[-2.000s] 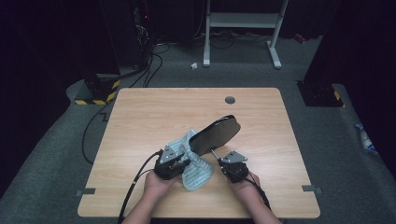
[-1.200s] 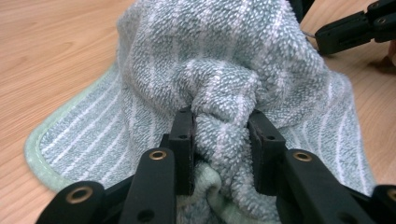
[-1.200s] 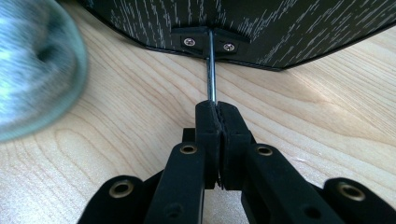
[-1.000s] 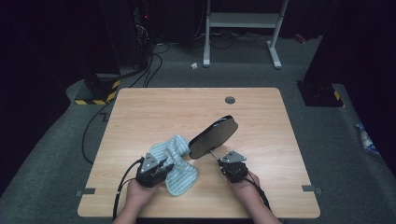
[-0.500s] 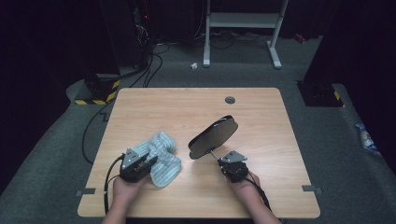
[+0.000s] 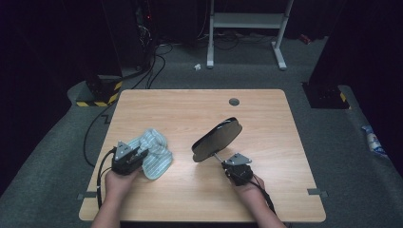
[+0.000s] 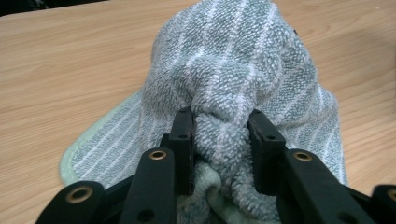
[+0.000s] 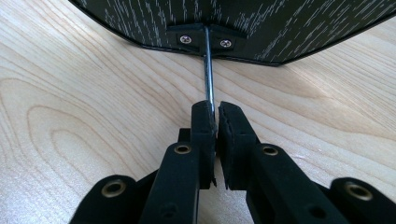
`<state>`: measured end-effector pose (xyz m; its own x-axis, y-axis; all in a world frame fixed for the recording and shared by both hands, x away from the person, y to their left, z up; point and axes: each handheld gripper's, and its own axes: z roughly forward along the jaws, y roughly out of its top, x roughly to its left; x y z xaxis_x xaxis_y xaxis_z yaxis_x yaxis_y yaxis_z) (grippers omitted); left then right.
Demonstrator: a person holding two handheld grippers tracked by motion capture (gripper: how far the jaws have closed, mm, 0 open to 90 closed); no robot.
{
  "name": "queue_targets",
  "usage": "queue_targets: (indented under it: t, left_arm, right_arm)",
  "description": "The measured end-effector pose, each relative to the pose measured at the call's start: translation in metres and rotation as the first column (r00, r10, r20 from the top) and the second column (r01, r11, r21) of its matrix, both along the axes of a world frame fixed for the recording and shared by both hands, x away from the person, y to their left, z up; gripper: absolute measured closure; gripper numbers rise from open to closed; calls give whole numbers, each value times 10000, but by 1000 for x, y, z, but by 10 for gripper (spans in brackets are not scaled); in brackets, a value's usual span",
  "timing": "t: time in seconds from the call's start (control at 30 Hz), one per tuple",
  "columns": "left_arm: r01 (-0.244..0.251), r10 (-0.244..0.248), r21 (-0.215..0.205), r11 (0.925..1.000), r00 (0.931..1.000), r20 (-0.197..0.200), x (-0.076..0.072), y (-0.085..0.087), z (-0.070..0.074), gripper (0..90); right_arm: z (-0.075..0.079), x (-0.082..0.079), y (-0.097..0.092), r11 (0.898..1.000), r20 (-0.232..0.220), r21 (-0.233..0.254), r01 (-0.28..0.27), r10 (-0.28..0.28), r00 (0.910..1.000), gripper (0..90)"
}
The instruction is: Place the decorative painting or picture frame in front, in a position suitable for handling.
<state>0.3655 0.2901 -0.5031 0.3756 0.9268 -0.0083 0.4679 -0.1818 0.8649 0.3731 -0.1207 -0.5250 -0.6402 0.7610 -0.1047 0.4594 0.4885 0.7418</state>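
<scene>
A pale green towel with white stripes (image 6: 156, 151) lies bunched on the wooden table (image 6: 190, 109) at the front left. My left gripper (image 6: 142, 155) is shut on a fold of it; in the left gripper view the towel (image 7: 233, 70) bulges between the pads of the left gripper (image 7: 219, 126). A black oval plate (image 6: 217, 139) on a thin metal rod (image 6: 218, 157) tilts up over the middle of the table. My right gripper (image 6: 227, 164) holds that rod. In the right gripper view the rod (image 8: 209, 70) runs from the plate's underside (image 8: 261, 28) down between the right gripper's (image 8: 215, 109) pads.
A small round cable hole (image 6: 234, 101) sits near the table's far edge. Beyond the table are dark carpet, loose cables (image 6: 157, 66) and a white metal stand (image 6: 247, 21). A black box with yellow-black striping (image 6: 97, 92) sits on the floor at the far left corner.
My left gripper has carried the towel to the left, away from the black plate, toward the table's left edge. The right gripper and the plate have stayed where they were.
</scene>
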Motion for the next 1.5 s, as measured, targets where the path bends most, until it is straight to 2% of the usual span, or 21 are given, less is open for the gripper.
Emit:
queue_targets:
  t: [0.2, 0.3, 0.43, 0.53, 0.73, 0.93, 1.13, 1.27, 1.43, 1.5]
  left_arm:
    - [-382, 383, 52, 9993, 9990, -214, -1, 13, -7, 670]
    - [-470, 468, -51, 9989, 9980, -420, -2, 17, -11, 660]
    - [-474, 467, -137, 9988, 9978, -474, -3, 15, -13, 627]
    - [-427, 416, -192, 9989, 9977, -539, -4, 13, -12, 567]
    - [-437, 426, -317, 9985, 9985, -340, -14, 11, -9, 456]
    - [-444, 440, -402, 9982, 9990, -95, -21, 12, 1, 399]
    - [-434, 445, -514, 9977, 9988, 199, -26, 8, 10, 364]
    - [-420, 435, -617, 9972, 9988, 229, -28, 6, 13, 344]
    - [-143, 171, -753, 9971, 9991, 379, -36, -1, 16, 346]
    - [3, 24, -666, 9978, 9992, 398, -38, -6, 18, 350]
  right_arm:
    - [0, 0, 0, 10000, -9, -24, -5, 5, 10000, 835]
    - [0, 0, 0, 10000, -6, -26, -1, 1, 10000, 834]
    - [0, 0, 0, 10000, -11, -40, -1, 1, 10000, 830]
    - [0, 0, 0, 10000, -8, -39, -1, 1, 10000, 826]
    - [0, 0, 0, 10000, -37, 2, 7, -7, 10000, 807]
    - [0, 1, 0, 10000, -74, 43, -9, 10, 10000, 788]
    - [0, 1, 0, 10000, -62, 34, -8, 9, 10000, 774]
    - [0, 1, 0, 10000, -85, 56, -8, 8, 10000, 766]
    - [0, 1, 0, 10000, -96, 82, -54, 55, 9999, 760]
    - [0, 1, 0, 9999, -163, 134, -16, 18, 9999, 755]
